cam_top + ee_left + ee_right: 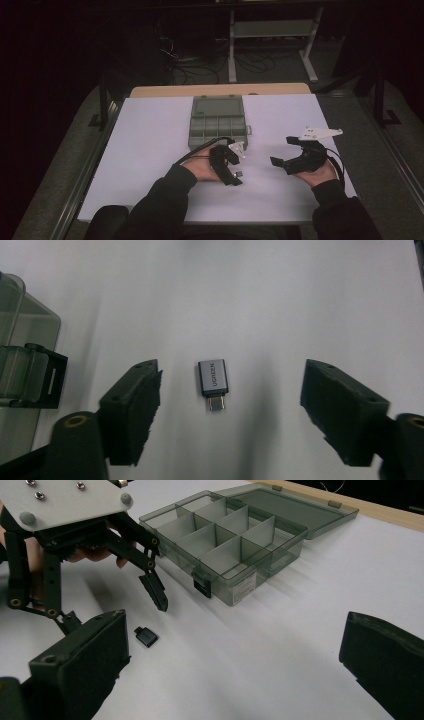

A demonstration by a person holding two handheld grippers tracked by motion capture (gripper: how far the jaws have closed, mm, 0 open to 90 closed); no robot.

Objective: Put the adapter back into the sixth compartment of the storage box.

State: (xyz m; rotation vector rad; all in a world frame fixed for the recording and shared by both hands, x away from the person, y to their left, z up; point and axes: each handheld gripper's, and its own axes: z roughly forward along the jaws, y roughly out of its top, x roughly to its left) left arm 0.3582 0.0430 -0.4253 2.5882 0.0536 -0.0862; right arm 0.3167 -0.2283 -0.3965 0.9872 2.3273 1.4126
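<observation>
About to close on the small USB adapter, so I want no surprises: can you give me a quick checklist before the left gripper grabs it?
1. USB adapter lies between the left gripper jaws: ok.
2. Jaws apart, not touching it: ok.
3. Adapter flat on the table, nothing beside it: ok.
4. Organizer box lid open, compartments empty: ok.
5. Right gripper open, off to the side: ok.
6. Adapter exactly centred between the jaws: cannot tell.

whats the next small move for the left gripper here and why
Probably close the left gripper on the adapter. The adapter lies flat on the table, between the two pads with a gap on each side, so nothing is gripped yet. The organizer box stands open nearby, so lifting the adapter toward it likely follows.
</observation>
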